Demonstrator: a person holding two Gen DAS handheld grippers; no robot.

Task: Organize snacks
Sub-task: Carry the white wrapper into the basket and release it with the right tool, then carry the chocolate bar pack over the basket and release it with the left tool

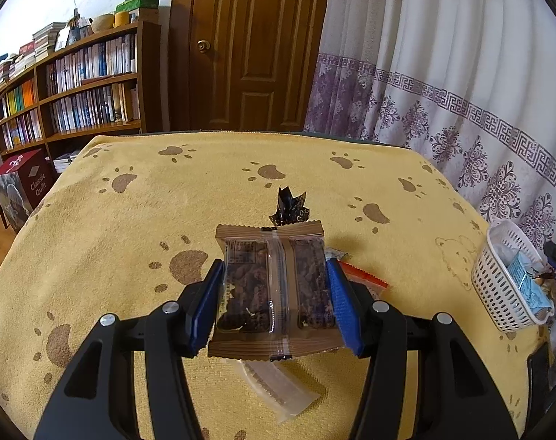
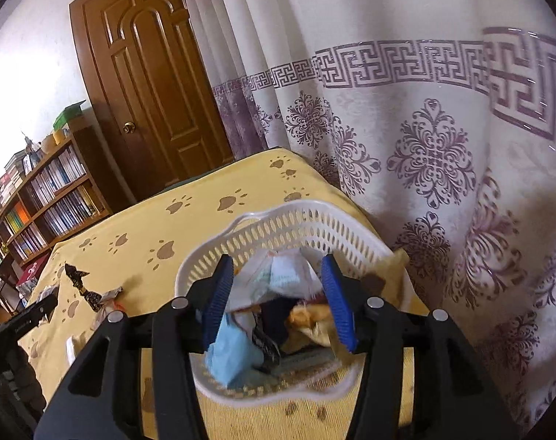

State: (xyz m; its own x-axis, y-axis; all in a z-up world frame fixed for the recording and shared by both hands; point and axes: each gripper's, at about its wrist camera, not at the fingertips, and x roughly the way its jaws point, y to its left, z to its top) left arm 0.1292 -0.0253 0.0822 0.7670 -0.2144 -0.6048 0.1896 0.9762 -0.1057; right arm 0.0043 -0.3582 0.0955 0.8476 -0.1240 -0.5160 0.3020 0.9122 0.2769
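Left hand-held gripper point(image 1: 274, 293) clamped on a brown snack packet point(image 1: 270, 289), blue pads pressing both long sides, lifted above the yellow paw-print cloth on the table point(image 1: 131, 220); label print on the packet too small to read. Right hand-held gripper point(image 2: 278, 300) poised over the white basket point(image 2: 278, 227) of snacks, jaws apart with nothing pinched, a light blue packet point(image 2: 230, 352) just below. Off the table's left edge, a red box point(image 1: 28, 179) reading "Classic Quilt".
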